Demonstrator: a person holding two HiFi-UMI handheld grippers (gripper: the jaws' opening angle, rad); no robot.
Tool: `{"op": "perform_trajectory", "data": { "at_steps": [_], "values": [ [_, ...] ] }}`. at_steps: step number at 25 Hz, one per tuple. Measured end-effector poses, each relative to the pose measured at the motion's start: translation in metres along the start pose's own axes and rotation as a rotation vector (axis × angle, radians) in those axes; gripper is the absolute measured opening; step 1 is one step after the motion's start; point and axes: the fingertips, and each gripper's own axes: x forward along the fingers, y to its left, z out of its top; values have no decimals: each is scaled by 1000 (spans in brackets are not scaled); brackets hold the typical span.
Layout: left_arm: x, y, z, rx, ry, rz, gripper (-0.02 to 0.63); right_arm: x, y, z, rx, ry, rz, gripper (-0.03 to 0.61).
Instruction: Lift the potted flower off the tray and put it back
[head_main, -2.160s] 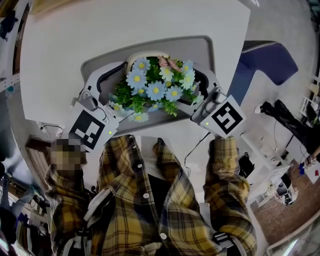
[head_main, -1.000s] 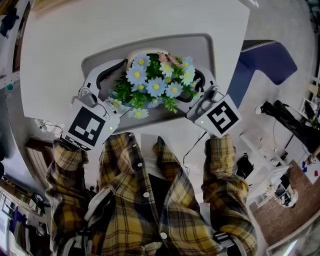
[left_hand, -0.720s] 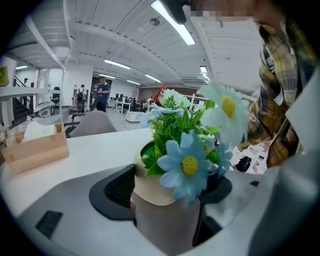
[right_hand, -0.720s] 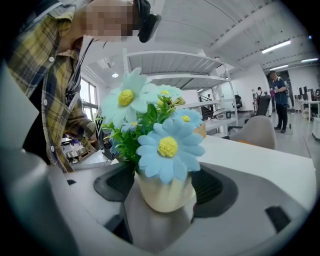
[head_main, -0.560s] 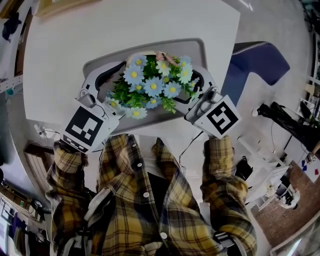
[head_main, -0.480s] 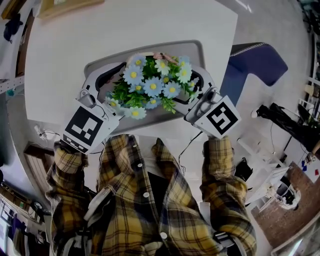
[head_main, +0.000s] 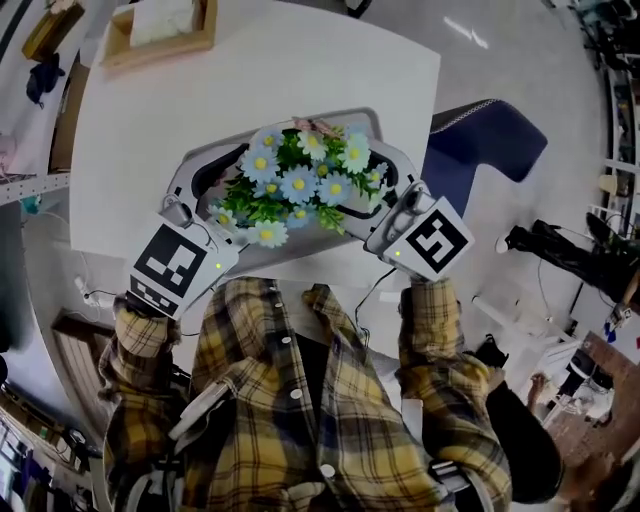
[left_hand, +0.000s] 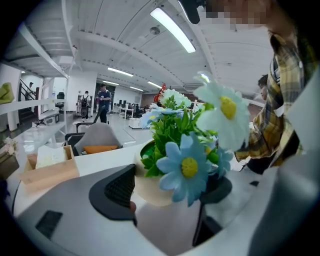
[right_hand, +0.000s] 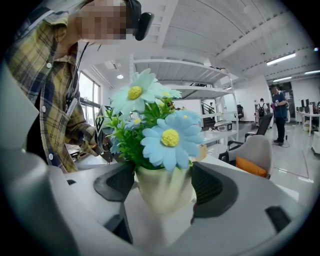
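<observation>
Potted flower (head_main: 300, 180) — smooth, rounded cream pot (right_hand: 162, 192), blue daisy petals (right_hand: 170, 140) — pinched between left gripper (left_hand: 167, 190) and right gripper (right_hand: 165, 187).

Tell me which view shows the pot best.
The right gripper view: the cream pot stands plain between the jaws. The left gripper view shows it partly behind a blue flower; the head view mostly hides it under blooms.

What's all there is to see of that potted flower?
The potted flower is a bunch of artificial-looking blue and white daisies with yellow centres and green leaves in a rounded cream pot. It stands upright over the grey tray, with the left gripper and right gripper clamping the pot from opposite sides.
</observation>
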Motion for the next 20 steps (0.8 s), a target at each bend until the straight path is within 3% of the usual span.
{"op": "perform_trajectory", "data": {
  "at_steps": [5, 8, 20],
  "values": [
    [31, 4, -45, -65, 3, -26, 357, 8, -9, -52, 29, 29, 4, 353],
    [38, 8, -58, -45, 0, -15, 358, 13, -12, -67, 30, 1, 3, 353],
    [17, -2, -33, -49, -4, -35, 359, 4, 0, -37, 37, -6, -21, 353]
  ]
}}
